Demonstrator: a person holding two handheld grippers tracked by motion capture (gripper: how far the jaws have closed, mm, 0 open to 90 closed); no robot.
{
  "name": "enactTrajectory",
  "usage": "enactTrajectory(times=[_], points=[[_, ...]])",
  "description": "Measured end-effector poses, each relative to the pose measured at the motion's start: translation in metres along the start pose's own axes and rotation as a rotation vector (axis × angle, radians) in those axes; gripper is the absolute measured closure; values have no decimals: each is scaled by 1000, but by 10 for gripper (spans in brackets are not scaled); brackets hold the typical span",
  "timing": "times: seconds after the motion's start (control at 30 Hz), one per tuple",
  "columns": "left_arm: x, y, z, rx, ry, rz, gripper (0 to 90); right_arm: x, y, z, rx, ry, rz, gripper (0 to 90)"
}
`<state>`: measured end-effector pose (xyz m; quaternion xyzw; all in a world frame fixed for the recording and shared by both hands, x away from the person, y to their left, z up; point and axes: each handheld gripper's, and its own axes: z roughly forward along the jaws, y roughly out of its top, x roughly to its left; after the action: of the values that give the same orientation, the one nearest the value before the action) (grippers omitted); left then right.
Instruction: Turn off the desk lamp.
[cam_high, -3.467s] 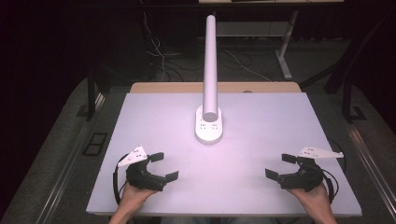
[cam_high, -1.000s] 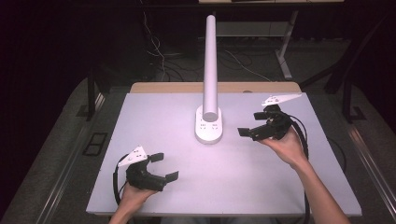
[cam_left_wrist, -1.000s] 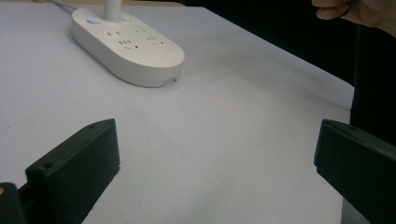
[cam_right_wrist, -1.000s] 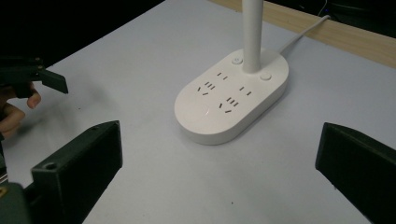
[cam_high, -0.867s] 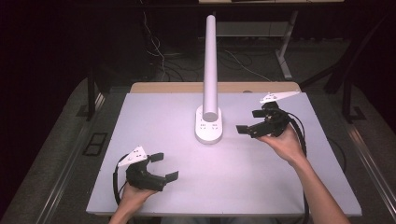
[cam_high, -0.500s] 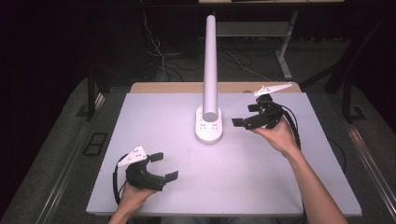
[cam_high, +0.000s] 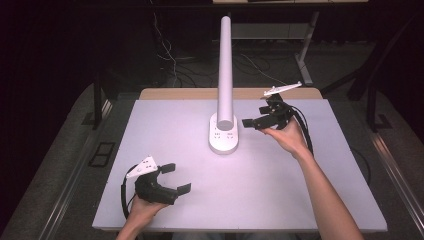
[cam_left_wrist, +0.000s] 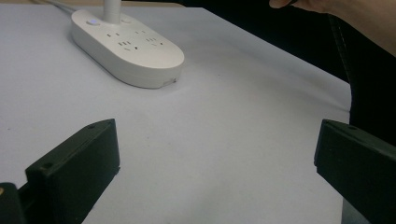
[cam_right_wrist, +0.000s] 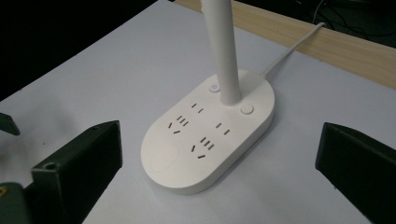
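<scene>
A pale surface (cam_high: 300, 190) stands in a dark room with floor cables (cam_high: 185, 70). The white socket base (cam_high: 224, 139) sits mid-surface; the right gripper view reveals its buttons. Left gripper (cam_high: 172, 178) and right gripper (cam_high: 255, 116) both gape, empty.

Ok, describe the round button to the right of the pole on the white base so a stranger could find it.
Start at the white oval base in the middle of the table. A white pole rises from its far end. Flanking the pole, the button is the larger, plain disc, not the small one with the power symbol.
</scene>
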<state>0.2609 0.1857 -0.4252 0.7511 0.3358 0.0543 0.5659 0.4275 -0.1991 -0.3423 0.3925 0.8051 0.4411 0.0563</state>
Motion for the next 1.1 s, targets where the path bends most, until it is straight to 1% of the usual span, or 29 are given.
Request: enactTrajectory(times=[0.13, 0.27, 0.3, 0.33, 0.43, 0.57, 0.7, 0.87, 0.93, 0.97, 1.03, 1.1], points=[[0, 0, 0, 0, -1, -2, 0, -6, 3, 7, -1, -4, 8, 6], [0, 0, 1, -1, -4, -1, 0, -10, 5, 13, -2, -1, 17, 6], [0, 0, 1, 4, -4, 5, 0, -12, 6, 15, 4, 3, 11, 6], [0, 0, 1, 3, -4, 4, 0, -16, 6, 21, 8, -3, 14, 6], [0, 0, 0, 1, -2, 5, 0, -21, 6, 28, 11, -1, 23, 6], [1, 0, -1, -4, -2, -2, 0, -25, 5, 37, 18, 0, 31, 6], [1, 0, -1, -3, -2, -2, 0, -28, 6, 41, 25, 0, 35, 6], [1, 1, -1, -4, -3, -2, 0, -30, 13, 49, 33, 0, 40, 7], [1, 1, -1, -5, -3, -3, 0, -30, 15, 51, 32, 3, 34, 47], [1, 1, -1, -5, -3, -2, 0, -30, 16, 52, 26, -3, 30, 47], [1, 1, -2, -6, -4, -1, 0, -31, 18, 55, 32, -6, 33, 54], [1, 1, -2, -6, -4, -1, 0, -32, 20, 58, 41, -8, 32, 104]])
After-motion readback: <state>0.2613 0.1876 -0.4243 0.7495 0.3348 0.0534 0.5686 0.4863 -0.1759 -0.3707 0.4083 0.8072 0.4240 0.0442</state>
